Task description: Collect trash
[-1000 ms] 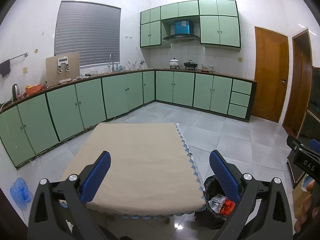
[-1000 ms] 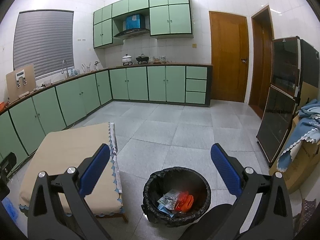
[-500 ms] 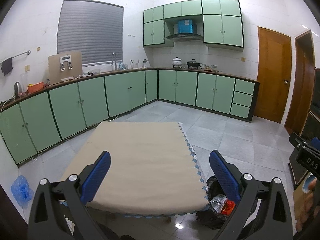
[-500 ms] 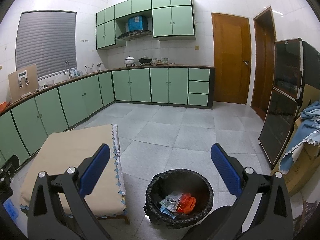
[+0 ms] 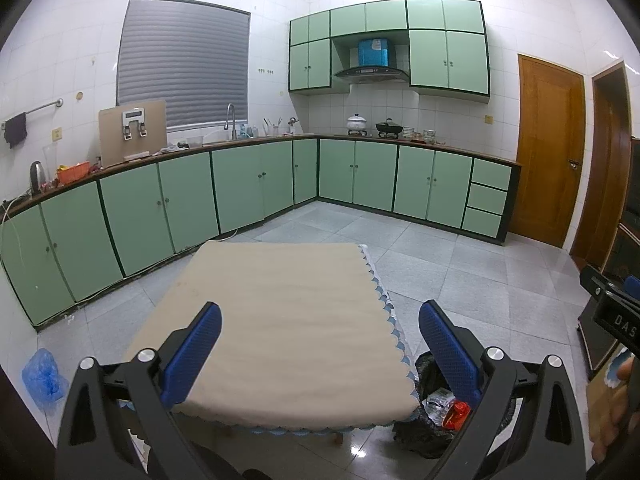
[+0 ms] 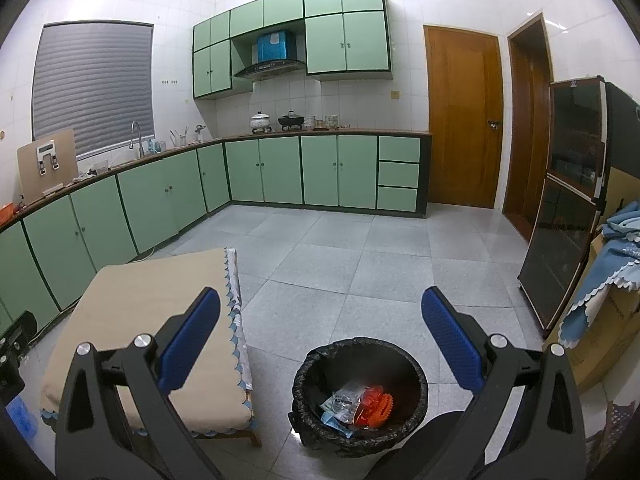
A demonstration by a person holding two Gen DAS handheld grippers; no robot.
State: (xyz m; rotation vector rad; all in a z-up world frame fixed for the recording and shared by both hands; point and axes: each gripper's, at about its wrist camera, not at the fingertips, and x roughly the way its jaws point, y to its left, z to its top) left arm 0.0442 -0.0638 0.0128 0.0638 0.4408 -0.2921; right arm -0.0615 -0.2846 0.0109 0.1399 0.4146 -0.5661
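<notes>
Trash [image 6: 358, 402] lies inside the black-lined bin [image 6: 416, 376] just beside the table [image 6: 132, 300]. I read "DAS" on my right gripper [image 5: 620, 320]; both tongs released, empty.

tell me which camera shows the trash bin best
The right wrist view: the trash bin sits in full view, open top and wrappers inside. The left wrist view catches only a part of it beside the table.
</notes>
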